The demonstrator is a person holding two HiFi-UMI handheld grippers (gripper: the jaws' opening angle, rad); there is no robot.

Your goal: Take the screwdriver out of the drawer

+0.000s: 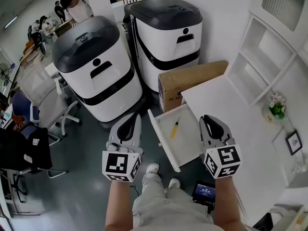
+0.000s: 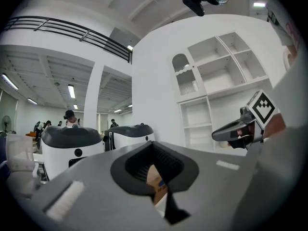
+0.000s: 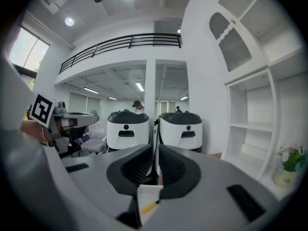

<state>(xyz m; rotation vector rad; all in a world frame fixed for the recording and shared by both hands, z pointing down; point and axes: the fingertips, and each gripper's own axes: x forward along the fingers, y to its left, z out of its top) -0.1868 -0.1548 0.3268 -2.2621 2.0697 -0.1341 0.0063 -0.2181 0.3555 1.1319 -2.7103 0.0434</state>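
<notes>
A yellow screwdriver (image 1: 174, 127) lies in the open white drawer (image 1: 190, 146), pulled out from the white desk (image 1: 231, 114). My left gripper (image 1: 134, 117) hovers left of the drawer, jaws together with nothing between them. My right gripper (image 1: 208, 118) is over the drawer's right edge, also shut and empty. In the right gripper view the screwdriver (image 3: 150, 207) shows low between the jaws inside the drawer (image 3: 146, 195), below my right gripper (image 3: 155, 150). The left gripper view looks past my left gripper (image 2: 153, 146) to a cardboard box (image 2: 155, 179).
Two large white-and-black machines (image 1: 96, 71) (image 1: 166, 37) stand behind the drawer. A cardboard box (image 1: 190, 81) leans against the desk. White shelves (image 1: 260, 57) and a flower pot (image 1: 275, 107) are on the right; an office chair (image 1: 43, 100) on the left. People stand far back.
</notes>
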